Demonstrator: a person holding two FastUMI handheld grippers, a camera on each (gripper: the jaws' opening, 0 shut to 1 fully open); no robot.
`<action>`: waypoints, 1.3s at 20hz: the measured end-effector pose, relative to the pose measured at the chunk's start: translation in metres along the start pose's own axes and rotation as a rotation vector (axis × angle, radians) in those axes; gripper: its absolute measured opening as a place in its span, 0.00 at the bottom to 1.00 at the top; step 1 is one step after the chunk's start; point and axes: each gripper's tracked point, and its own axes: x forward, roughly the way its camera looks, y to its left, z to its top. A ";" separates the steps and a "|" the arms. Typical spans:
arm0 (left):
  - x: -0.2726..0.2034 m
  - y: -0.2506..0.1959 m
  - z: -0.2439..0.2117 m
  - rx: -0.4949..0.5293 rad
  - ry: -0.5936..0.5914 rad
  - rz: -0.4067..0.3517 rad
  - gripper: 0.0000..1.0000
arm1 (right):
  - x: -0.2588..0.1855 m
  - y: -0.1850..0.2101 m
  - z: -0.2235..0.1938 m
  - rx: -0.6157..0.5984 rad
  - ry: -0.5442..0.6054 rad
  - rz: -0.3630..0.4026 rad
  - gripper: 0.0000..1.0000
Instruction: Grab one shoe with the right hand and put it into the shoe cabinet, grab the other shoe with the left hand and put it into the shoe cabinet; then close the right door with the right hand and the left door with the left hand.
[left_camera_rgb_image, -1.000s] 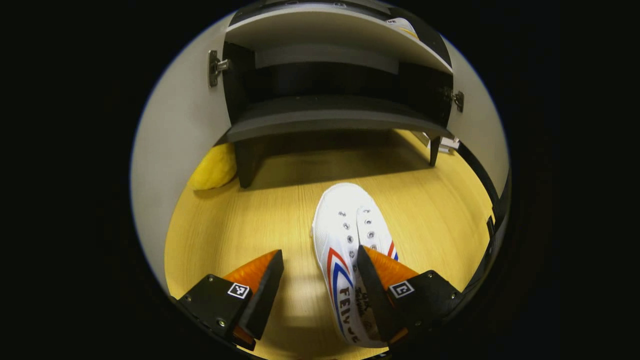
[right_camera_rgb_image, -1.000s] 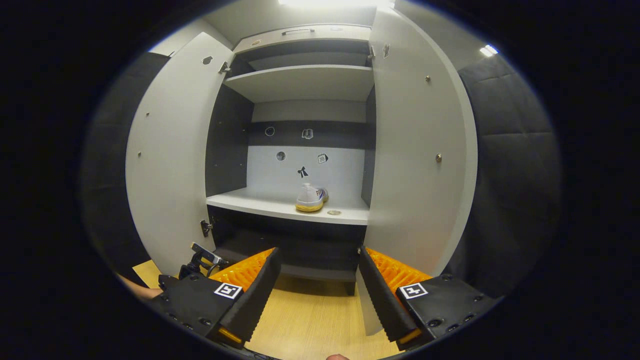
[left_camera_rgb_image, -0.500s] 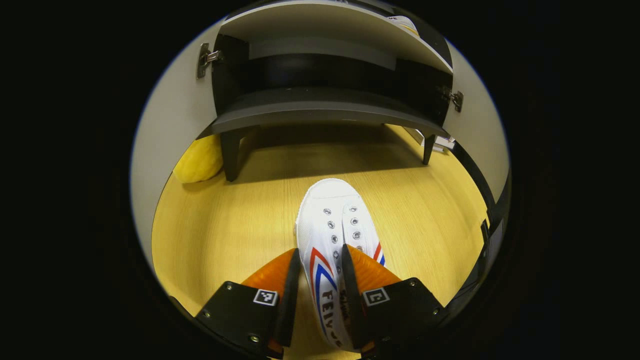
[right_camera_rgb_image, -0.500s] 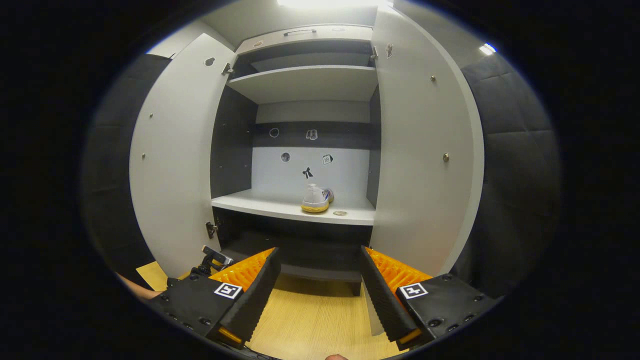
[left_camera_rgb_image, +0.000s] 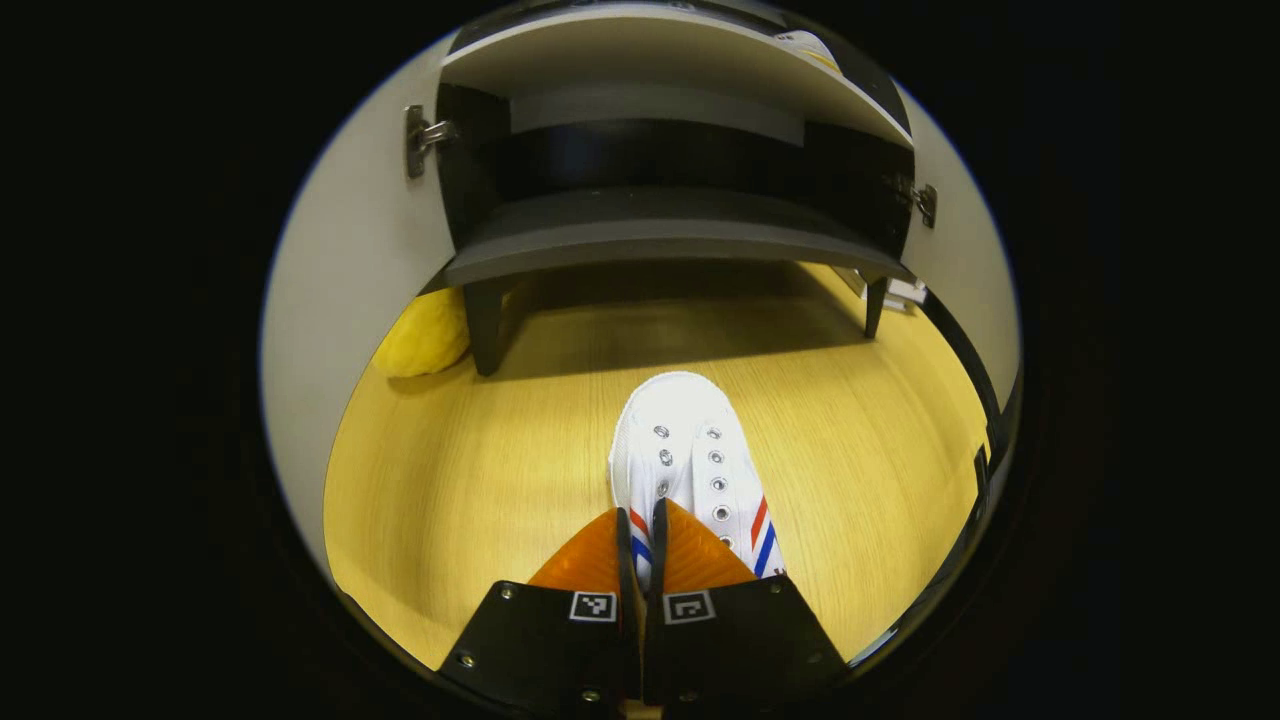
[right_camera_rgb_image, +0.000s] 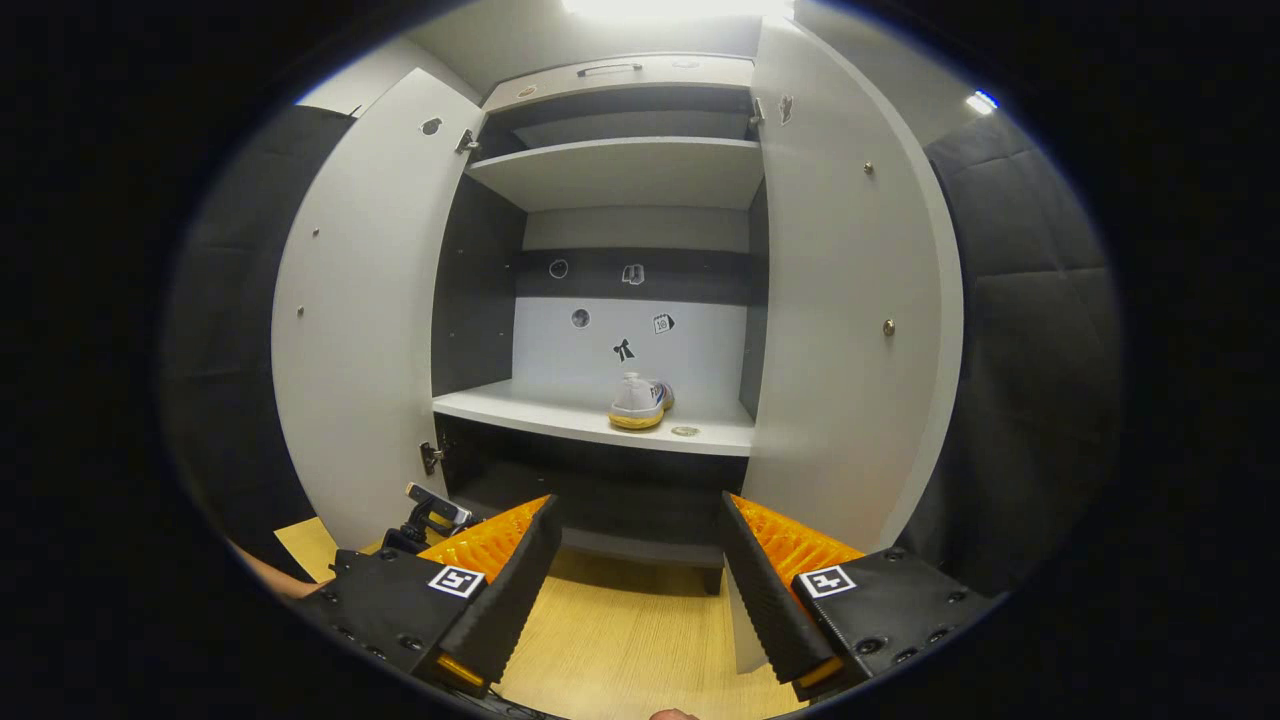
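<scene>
Our left gripper has closed, pinching the shoe on the floor; our right gripper gapes wide.

Both views toward shoe cabinet

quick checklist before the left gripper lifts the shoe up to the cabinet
1. Left gripper shut on the floor shoe: ok, fingers pinch its side wall.
2. Grip firm enough to lift: cannot tell.
3. Left door open: ok.
4. Right door open: ok.
5. Room on the shelf beside the first shoe: ok.
6. Right gripper open, back from the opening: ok.
</scene>
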 end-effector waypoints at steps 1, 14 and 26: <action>-0.002 0.002 0.006 0.003 -0.014 0.004 0.00 | 0.000 -0.001 0.001 0.000 -0.001 0.003 0.98; -0.038 0.012 0.056 -0.004 -0.125 -0.005 0.00 | -0.004 0.007 0.016 0.001 -0.047 0.033 0.98; -0.121 0.022 0.133 0.006 -0.351 -0.060 0.00 | -0.006 0.018 0.023 -0.004 -0.068 0.045 0.98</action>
